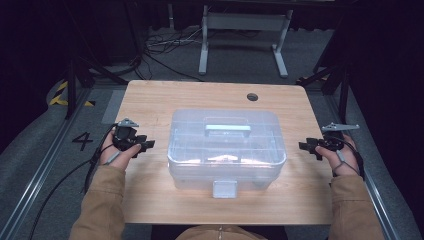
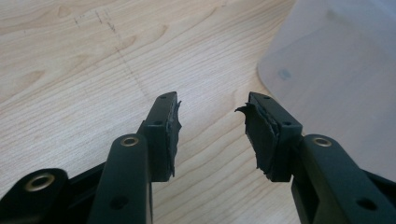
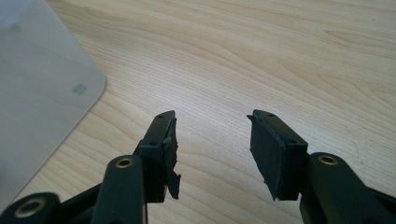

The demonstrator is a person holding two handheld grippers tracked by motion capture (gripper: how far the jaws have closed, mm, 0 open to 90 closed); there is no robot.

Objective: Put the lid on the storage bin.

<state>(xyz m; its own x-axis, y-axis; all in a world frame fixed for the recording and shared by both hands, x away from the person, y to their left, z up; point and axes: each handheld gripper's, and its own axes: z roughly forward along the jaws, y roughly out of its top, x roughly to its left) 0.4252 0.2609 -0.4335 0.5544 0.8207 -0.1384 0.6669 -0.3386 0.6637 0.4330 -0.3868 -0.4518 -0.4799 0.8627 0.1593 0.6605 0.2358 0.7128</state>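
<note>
two grippers flank a clear plastic box (image 1: 226, 149) that sits mid-table on the wooden table (image 1: 150, 195), lid on, latch facing the person. left gripper (image 1: 146, 145) is near the box's left side, jaws apart with nothing between them; right gripper (image 1: 306, 146) is near its right side, jaws wide and empty, neither touching the box

dim and dark all round in the high view, bright only on the wooden tabletop (image 1: 150, 100), lit from above. pale glare across the clear plastic box's lid (image 1: 225, 131). soft, slightly blurred throughout. even daylight-bright wood in both gripper views, near jaw bases out of focus.
</note>
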